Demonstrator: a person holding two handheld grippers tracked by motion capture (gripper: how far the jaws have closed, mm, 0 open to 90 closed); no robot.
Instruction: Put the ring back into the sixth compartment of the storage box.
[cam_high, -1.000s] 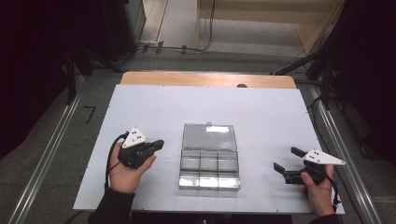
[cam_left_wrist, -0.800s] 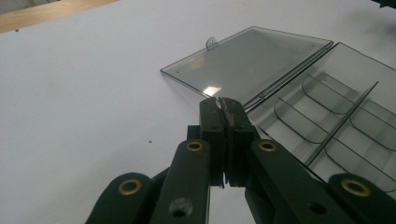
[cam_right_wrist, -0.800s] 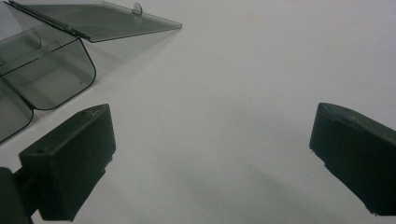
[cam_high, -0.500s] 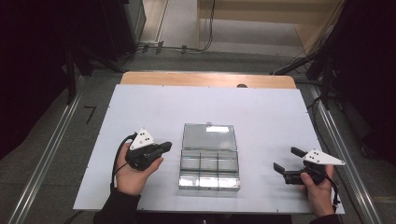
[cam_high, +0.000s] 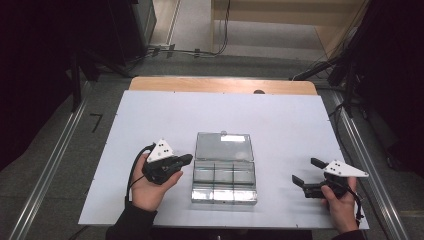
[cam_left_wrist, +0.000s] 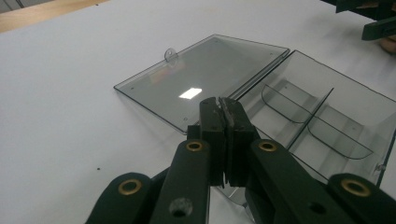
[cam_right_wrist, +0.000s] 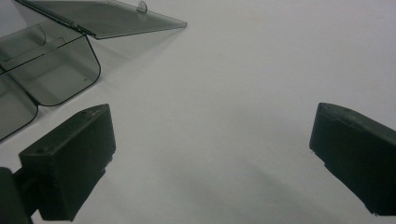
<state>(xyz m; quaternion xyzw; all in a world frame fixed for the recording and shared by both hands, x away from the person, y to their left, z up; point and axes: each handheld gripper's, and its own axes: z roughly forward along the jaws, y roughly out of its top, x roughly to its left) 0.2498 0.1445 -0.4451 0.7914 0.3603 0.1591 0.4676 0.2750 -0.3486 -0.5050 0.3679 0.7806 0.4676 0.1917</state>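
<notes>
From the high view I see the clear plastic box (cam_high: 223, 170) lying open in the middle of the white table (cam_high: 150, 115). Its lid (cam_high: 223, 146) is folded flat toward the far side and its tray (cam_high: 224, 181) is on my side. Because the plastic is transparent, the walls are hard to make out from above; I can count three compartments across the tray, but I cannot tell if something small lies in them.

In the left gripper view the dividers are clearer, as curved walls, and the compartments that I can see there look bare. The right end of the tray is cut off by the edge of that picture, and the near corner is hidden behind my own jaws.

The left gripper (cam_high: 186, 159) is just beside the left edge of the box, where lid and tray meet; if it touches, I cannot say. Its jaws are pressed together, with nothing between them.

The right gripper (cam_high: 307, 171) is well apart from the box, on the right side of the table, near the front edge. Its jaws stand wide open and hold nothing. In the right gripper view the box shows at the upper left corner, partly cut off.

There is much free table behind the lid and on both sides. The front edge of the table is close to the tray and to both hands.
</notes>
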